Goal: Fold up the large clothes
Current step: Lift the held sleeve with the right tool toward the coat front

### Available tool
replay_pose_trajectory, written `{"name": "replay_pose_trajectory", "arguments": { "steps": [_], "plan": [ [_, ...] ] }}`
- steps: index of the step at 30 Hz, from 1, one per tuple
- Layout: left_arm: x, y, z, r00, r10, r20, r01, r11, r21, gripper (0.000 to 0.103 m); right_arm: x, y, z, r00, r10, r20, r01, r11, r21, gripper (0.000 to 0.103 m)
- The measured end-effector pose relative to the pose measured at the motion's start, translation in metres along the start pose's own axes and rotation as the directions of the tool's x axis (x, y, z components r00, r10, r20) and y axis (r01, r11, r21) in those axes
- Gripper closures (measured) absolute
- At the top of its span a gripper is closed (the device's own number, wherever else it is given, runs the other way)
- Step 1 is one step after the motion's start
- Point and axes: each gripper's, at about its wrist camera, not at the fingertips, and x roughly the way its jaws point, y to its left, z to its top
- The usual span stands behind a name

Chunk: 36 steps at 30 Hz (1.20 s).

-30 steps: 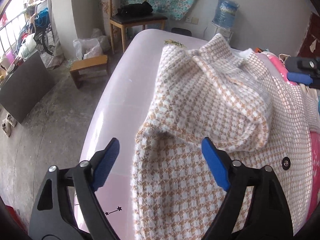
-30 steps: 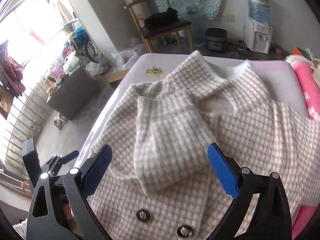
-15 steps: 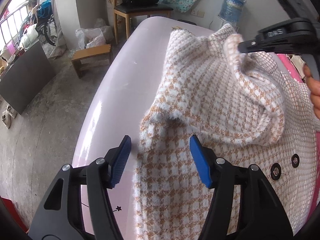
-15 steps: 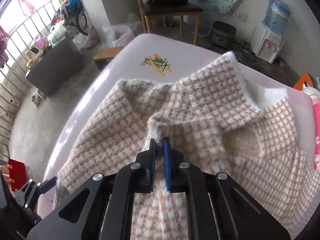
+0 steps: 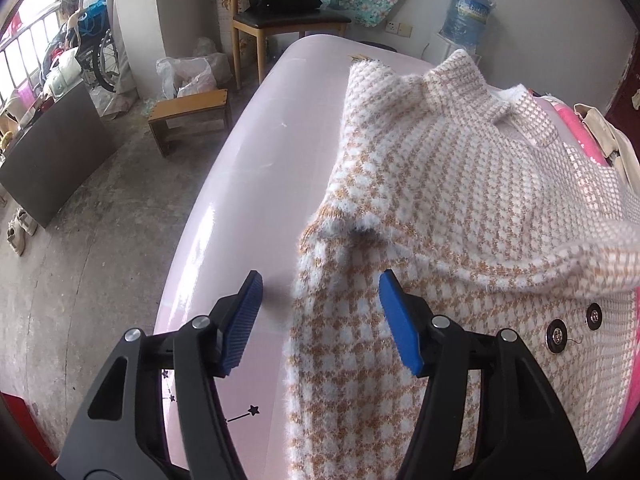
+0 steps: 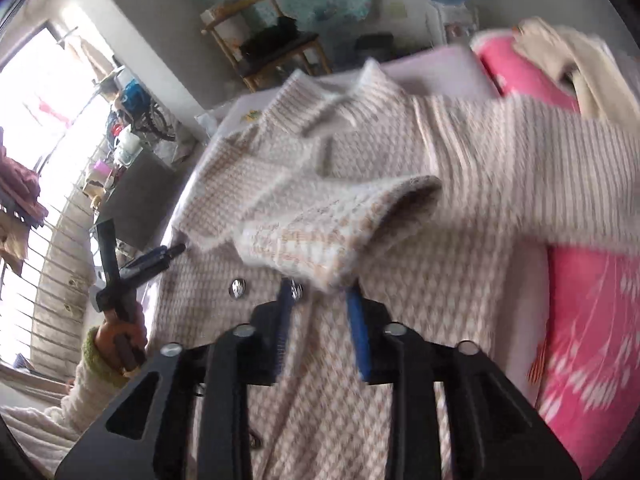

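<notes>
The right tongs (image 6: 320, 312), which half a second ago pinched the sleeve (image 6: 340, 224) near the collar, have carried its cuff across the houndstooth jacket (image 5: 460, 208) and are opening, the cuff between the pads. The left tongs (image 5: 320, 316) have narrowed to half-open and hover empty over the jacket's edge. The jacket lies on a pink tabletop (image 5: 248, 184) in a cluttered room with a wooden chair (image 5: 280, 20).

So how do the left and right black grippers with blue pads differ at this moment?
The left gripper hangs open with its jaws astride the tan-and-white checked knit cardigan's side edge, gripping nothing. The right gripper's jaws are opening, and the folded-over sleeve cuff sits just above its pads. Both point down at the cardigan.
</notes>
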Motion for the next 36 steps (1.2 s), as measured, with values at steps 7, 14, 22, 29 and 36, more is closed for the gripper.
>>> {"name": "replay_pose_trajectory", "arguments": {
  "steps": [7,14,22,29,36],
  "plan": [
    [0.001,-0.003,0.000,1.000,0.028,-0.007,-0.028,0.999,0.018,0.045,0.016,-0.038,-0.018,1.000,0.020,0.000,-0.020,0.989,0.144,0.050],
    [0.002,-0.008,-0.002,0.998,0.058,-0.002,-0.058,0.998,0.039,0.045,0.058,-0.056,0.028,0.997,-0.071,0.002,0.070,0.983,0.170,0.050],
    [0.000,-0.006,-0.004,0.999,0.043,0.011,-0.043,0.998,0.048,0.045,0.085,-0.057,0.040,0.994,-0.099,-0.056,0.106,0.982,0.154,0.068],
    [-0.002,-0.002,-0.007,0.999,0.014,0.034,-0.016,0.999,0.046,0.046,0.095,-0.061,0.048,0.991,-0.096,-0.096,0.113,0.975,0.193,0.067],
    [-0.002,-0.001,-0.008,0.999,0.004,0.051,-0.006,0.999,0.037,0.045,0.092,-0.088,0.049,0.993,0.095,-0.069,-0.063,0.926,0.372,0.051]
  ]
}}
